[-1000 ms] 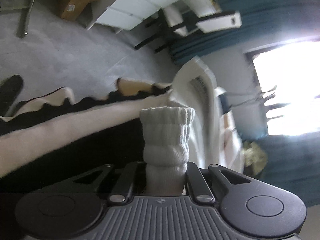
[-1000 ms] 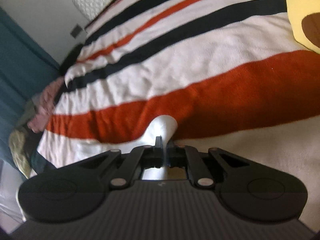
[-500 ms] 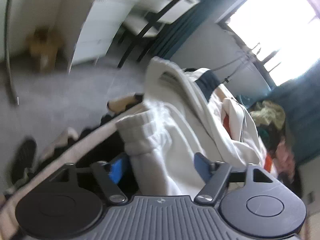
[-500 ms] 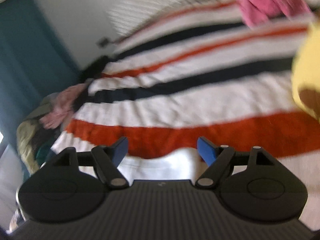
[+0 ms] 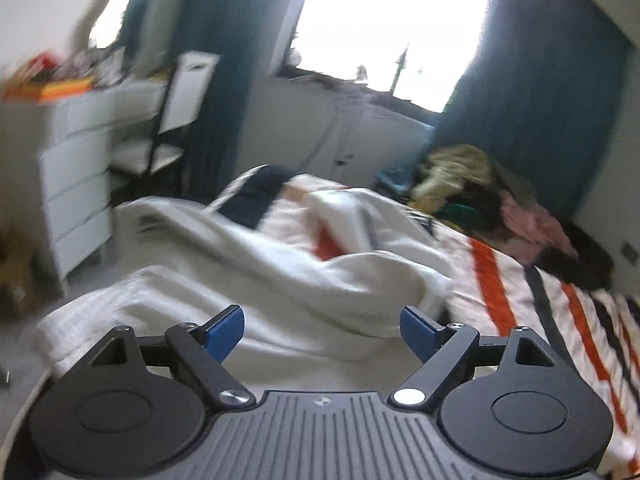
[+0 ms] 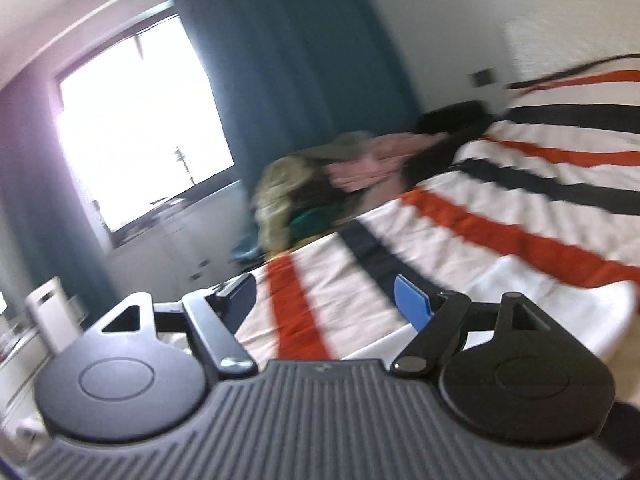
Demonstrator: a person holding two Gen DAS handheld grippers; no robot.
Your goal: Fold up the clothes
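A white garment [image 5: 248, 280] lies crumpled on the near end of the striped bed [image 5: 532, 320], blurred by motion. My left gripper [image 5: 322, 330] is open and empty just above and in front of it. In the right wrist view my right gripper [image 6: 324, 300] is open and empty over the bed's orange, black and white striped cover [image 6: 500, 216]. A white piece of the garment [image 6: 560, 300] lies at the right of that view, beside the right finger.
A heap of unfolded clothes [image 5: 492, 196] sits at the far side of the bed, also in the right wrist view [image 6: 320, 184]. A white dresser [image 5: 76, 168] and a chair [image 5: 172, 120] stand left. Teal curtains [image 6: 288, 64] flank a bright window [image 5: 384, 20].
Both grippers were shut on the white garment a second ago. They have opened, let it go onto the bed, and swung up to face the window.
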